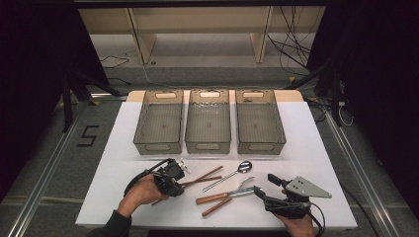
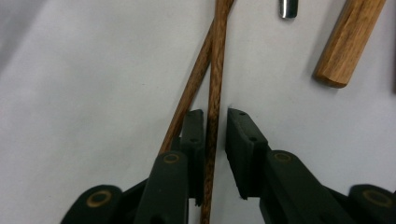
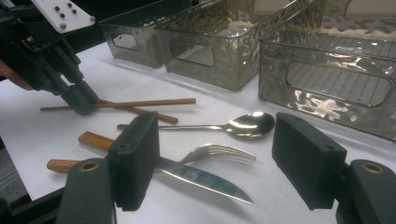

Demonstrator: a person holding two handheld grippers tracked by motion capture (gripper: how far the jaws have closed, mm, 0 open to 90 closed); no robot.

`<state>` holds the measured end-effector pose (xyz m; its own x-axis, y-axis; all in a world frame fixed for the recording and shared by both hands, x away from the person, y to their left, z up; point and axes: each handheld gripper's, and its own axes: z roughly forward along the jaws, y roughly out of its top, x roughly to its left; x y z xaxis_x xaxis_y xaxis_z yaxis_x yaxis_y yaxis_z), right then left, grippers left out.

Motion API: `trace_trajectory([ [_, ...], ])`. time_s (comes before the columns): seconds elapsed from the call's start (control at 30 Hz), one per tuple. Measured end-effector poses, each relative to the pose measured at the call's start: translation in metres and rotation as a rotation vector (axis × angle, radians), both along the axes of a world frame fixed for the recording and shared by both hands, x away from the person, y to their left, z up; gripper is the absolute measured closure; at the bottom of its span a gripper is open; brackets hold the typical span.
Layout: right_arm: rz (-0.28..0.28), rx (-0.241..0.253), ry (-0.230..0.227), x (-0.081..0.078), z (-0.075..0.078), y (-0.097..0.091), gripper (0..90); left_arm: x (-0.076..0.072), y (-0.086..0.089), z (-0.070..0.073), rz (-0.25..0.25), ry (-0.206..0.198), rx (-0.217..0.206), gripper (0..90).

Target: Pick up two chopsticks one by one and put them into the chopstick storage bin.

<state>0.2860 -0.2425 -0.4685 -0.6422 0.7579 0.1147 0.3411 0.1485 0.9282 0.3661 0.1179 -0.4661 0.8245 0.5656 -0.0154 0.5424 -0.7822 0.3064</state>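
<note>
now your left gripper (image 2: pixel 215 135) has one chopstick (image 2: pixel 214 107) between its narrowed jaws, its length running straight along them; the second chopstick (image 2: pixel 187 95) slants outside the left jaw, crossing the first beyond the tips. both lie near the counter's (image 1: pixel 123 148) front edge. your right gripper (image 3: pixel 215 163) hovers wide over the knife (image 3: pixel 196 176).

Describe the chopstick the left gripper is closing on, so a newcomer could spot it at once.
On the white table, below the three bins, cutlery lies in a loose cluster. At its left end two brown chopsticks cross; the left gripper has one chopstick between its jaws. Its twin lies outside the jaws, and the spoon is bare metal.
</note>
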Motion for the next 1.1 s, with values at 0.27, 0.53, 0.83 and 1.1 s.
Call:
trace_trajectory([
  [0.27, 0.001, -0.003, -0.002, 0.0, 0.0, 0.0, 33.1, -0.003, 0.0, 0.0, -0.051, -0.024, -0.005, 84.5],
  [0.53, 0.004, -0.008, -0.004, -0.001, 0.001, 0.0, 33.1, -0.005, 0.006, 0.012, -0.068, -0.049, -0.059, 85.1],
  [0.83, 0.005, -0.009, -0.007, -0.001, 0.001, 0.0, 33.2, -0.008, 0.019, 0.026, -0.044, -0.082, -0.114, 85.1],
  [1.1, 0.007, -0.012, -0.008, -0.001, 0.0, 0.0, 33.1, -0.006, 0.036, 0.037, 0.006, -0.121, -0.163, 85.1],
])
